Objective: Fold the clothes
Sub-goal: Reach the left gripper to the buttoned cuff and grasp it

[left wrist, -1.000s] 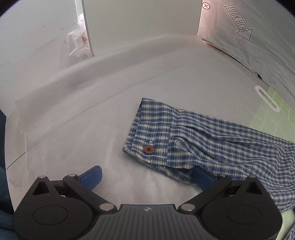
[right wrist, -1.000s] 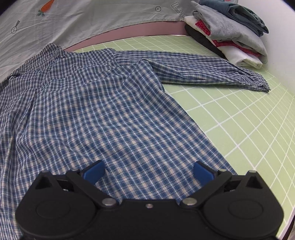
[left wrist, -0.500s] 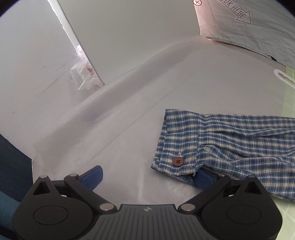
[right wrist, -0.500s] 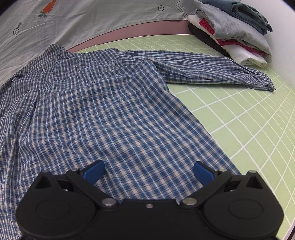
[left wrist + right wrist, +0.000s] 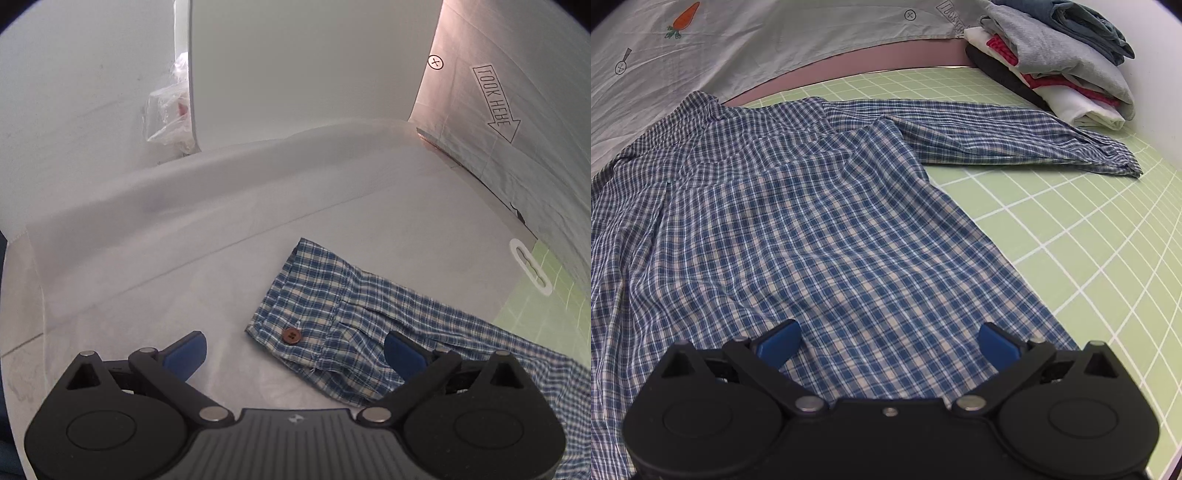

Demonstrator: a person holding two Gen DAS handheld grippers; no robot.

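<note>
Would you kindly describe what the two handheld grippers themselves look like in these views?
Both look alike: the left gripper and right gripper have black bodies with two round housings, angled black linkage arms with silver pivot pins, and blue finger pads. The left's body is ribbed with a small logo.

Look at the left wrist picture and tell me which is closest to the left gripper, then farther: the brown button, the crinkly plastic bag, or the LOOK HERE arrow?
1. Small brown button on the blue checked shirt cuff, just ahead of the left gripper, between its open jaws.
2. Crinkly clear plastic bag, far back left.
3. Printed LOOK HERE arrow, far back right; these two are too close to call.
</note>
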